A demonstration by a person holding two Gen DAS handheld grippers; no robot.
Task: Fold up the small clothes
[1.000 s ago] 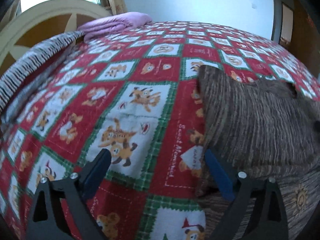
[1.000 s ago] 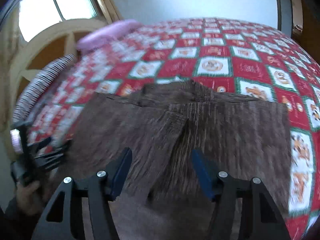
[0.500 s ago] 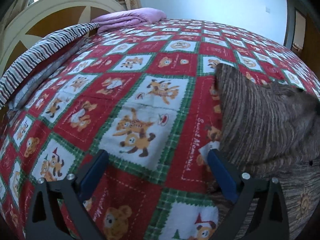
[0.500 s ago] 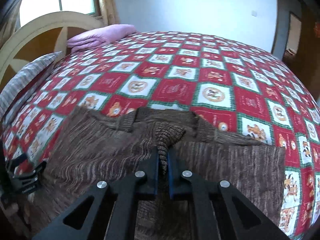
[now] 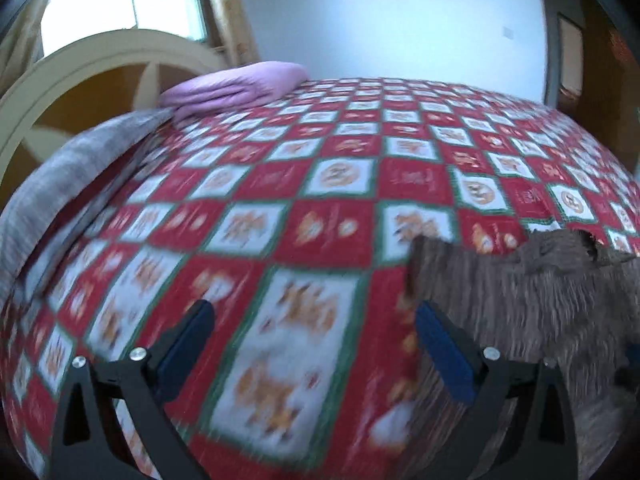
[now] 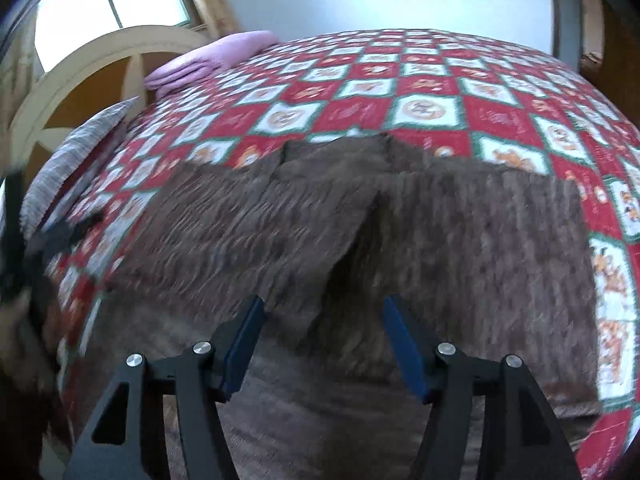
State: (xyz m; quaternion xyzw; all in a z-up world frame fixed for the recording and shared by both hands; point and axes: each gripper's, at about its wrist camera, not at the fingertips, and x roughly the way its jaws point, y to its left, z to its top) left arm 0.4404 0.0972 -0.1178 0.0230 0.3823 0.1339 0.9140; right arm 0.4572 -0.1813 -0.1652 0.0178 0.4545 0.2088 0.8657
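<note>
Brown ribbed knit, that's the garment point(image 6: 440, 240) being folded, and it's laid out on the bed point(image 6: 420, 80) over a red, white and green cartoon-print quilt point(image 5: 280, 220). Seen from the right wrist view, one flap of it is folded across toward the middle, with a diagonal edge running down between the blue pads. The right tool point(image 6: 323, 344) is parked just above that folded edge with its jaws apart; they've just been opening, and nothing is pinched between them now, though the fabric does lie under the gap.

The left tool point(image 5: 314, 344) is also spread wide, held over bare quilt with nothing clamped. In its view the garment's left edge sits just beside the right-hand pad, and whether it's actually touched can't be told because of the blur. The same tool is seen as a dark smear at the far left of the right wrist view, gripped by a hand point(image 6: 16, 312).

Farther back, a folded purple blanket point(image 5: 236, 88) is resting near the cream headboard point(image 5: 80, 76), with a striped grey pillow point(image 5: 72, 172) next to it.
</note>
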